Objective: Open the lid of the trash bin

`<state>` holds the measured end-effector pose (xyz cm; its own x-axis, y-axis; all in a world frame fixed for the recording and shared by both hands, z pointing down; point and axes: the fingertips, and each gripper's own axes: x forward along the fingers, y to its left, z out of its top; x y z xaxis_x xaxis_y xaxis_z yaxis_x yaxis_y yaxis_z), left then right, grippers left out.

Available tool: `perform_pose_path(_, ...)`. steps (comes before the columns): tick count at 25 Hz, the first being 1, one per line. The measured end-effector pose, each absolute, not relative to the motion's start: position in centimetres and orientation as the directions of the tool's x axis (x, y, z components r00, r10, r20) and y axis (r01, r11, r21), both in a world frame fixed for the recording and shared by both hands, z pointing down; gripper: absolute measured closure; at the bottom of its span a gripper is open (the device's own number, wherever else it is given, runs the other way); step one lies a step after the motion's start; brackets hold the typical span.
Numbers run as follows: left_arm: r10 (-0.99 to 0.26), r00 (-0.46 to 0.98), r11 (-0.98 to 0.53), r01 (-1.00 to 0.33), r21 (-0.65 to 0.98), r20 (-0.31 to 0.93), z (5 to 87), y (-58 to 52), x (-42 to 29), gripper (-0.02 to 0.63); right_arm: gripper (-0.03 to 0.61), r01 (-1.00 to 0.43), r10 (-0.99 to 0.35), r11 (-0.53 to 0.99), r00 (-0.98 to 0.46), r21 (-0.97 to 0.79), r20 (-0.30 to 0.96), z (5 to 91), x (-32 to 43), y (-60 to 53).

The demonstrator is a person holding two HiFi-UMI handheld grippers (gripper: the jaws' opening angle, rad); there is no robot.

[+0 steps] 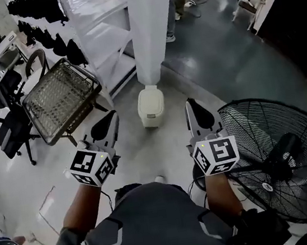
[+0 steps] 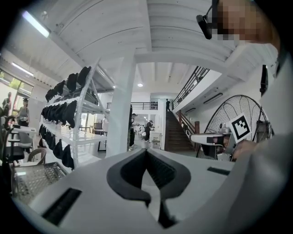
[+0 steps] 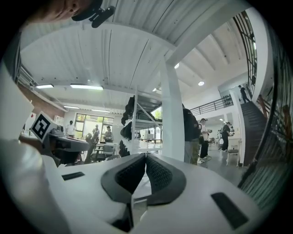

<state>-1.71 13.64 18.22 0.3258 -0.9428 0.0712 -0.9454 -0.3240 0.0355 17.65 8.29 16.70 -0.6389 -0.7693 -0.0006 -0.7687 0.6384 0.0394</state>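
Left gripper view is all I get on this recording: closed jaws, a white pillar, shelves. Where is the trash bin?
Observer: The head view shows the small cream plastic trash bin on the floor at the foot of the white pillar, ahead of the left gripper and the right gripper.
Reviewer: Is it open?
Observer: No, its lid lies shut.
Reviewer: And the right gripper's jaws?
Observer: Together, with nothing between them, by the right gripper view.

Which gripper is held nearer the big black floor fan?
The right gripper, right beside the fan; the left gripper hangs by the wire basket.
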Motion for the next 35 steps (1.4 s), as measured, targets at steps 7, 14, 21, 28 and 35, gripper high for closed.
perform_pose_path(7,-0.923,0.374,-0.371,-0.928,0.043,0.092,20.2,8.4,-0.8,0.606,0.551,-0.77,-0.771,0.636,-0.636,0.052,0.019,18.6,17.0,4.9)
perform_pose_path(14,-0.875,0.477,-0.473,-0.879,0.06,0.083,20.9,1.3,-2.6,0.604,0.551,-0.833,-0.836,0.549,-0.547,0.069,0.036,19.1,15.7,-0.8)
perform_pose_path(21,-0.806,0.588,-0.584,-0.809,0.068,0.073,19.5,-5.7,-5.5,0.606,0.552,-0.889,-0.892,0.451,-0.449,0.079,0.048,17.3,13.2,-6.4)
perform_pose_path(28,-0.776,0.627,-0.621,-0.779,0.084,0.068,20.6,-10.8,-8.9,0.606,0.552,-0.92,-0.922,0.386,-0.382,0.07,0.067,18.7,10.9,-10.9)
perform_pose_path(35,-0.76,0.643,-0.638,-0.766,0.081,0.092,22.8,-14.6,-10.3,0.604,0.551,-0.932,-0.931,0.354,-0.345,0.072,0.116,21.5,9.7,-14.4)
